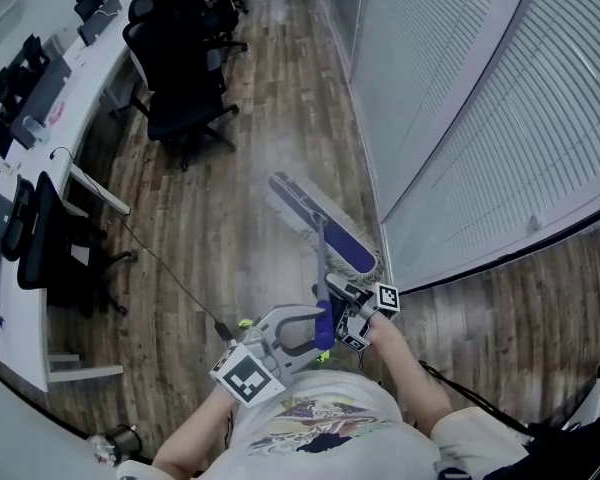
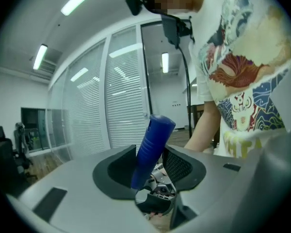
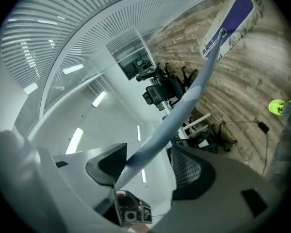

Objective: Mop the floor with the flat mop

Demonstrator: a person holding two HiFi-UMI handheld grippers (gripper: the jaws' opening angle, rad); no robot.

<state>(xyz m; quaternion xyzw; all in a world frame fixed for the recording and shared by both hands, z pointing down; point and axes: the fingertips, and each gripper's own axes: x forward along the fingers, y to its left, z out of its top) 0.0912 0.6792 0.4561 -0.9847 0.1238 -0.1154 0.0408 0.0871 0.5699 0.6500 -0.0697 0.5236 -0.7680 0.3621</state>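
The flat mop's blue head (image 1: 320,226) lies on the wood floor beside the glass wall. Its pale pole (image 3: 184,106) runs back towards me and ends in a ribbed blue grip (image 2: 153,147). My left gripper (image 1: 298,336) is shut on that grip, which stands tilted between its pads in the left gripper view. My right gripper (image 1: 360,313) sits just lower on the pole, to the right. In the right gripper view the pole passes between its jaws and leans on the left pad (image 3: 109,166), with a gap to the right one, so it stands open. The mop head (image 3: 233,21) shows far off.
Black office chairs (image 1: 185,78) and a long white desk (image 1: 40,118) fill the left side. A glass wall with blinds (image 1: 460,98) runs along the right. A thin cable (image 1: 170,273) crosses the floor to a small yellow-green object (image 1: 245,323).
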